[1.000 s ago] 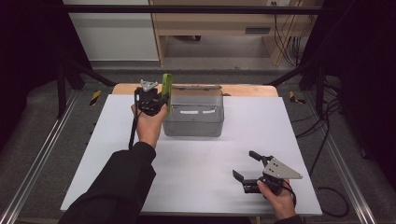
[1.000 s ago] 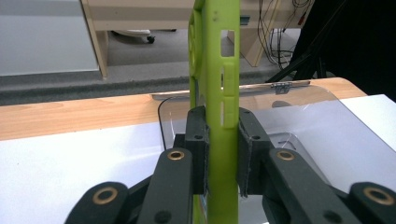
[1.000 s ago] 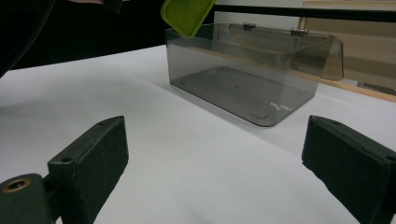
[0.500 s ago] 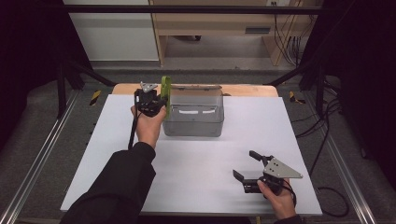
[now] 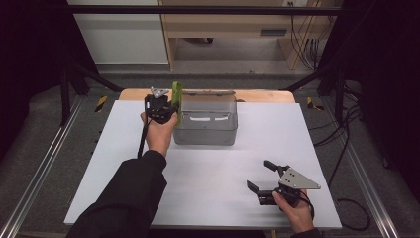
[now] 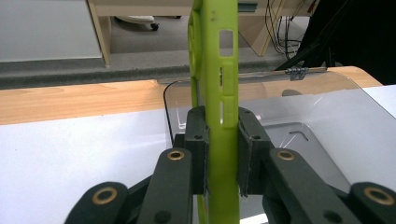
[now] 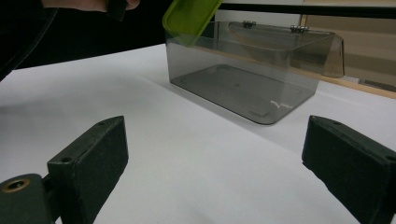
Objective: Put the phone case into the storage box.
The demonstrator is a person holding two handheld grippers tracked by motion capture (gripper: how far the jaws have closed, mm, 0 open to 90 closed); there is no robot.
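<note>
My left gripper (image 6: 223,158) has its black fingers (image 6: 196,149) pressed tight on both faces of a flat lime-green plastic phone case (image 6: 219,70), which stands upright on edge and rises well above the fingertips. Just beyond and below those fingers sits the clear smoky-grey plastic box with its hinged lid open (image 5: 207,119); the case hangs over its near-left corner. My right gripper (image 5: 261,176) rests low over the white tabletop (image 5: 213,198), its fingers (image 7: 88,163) spread wide with nothing between them, the box well ahead of them.
</note>
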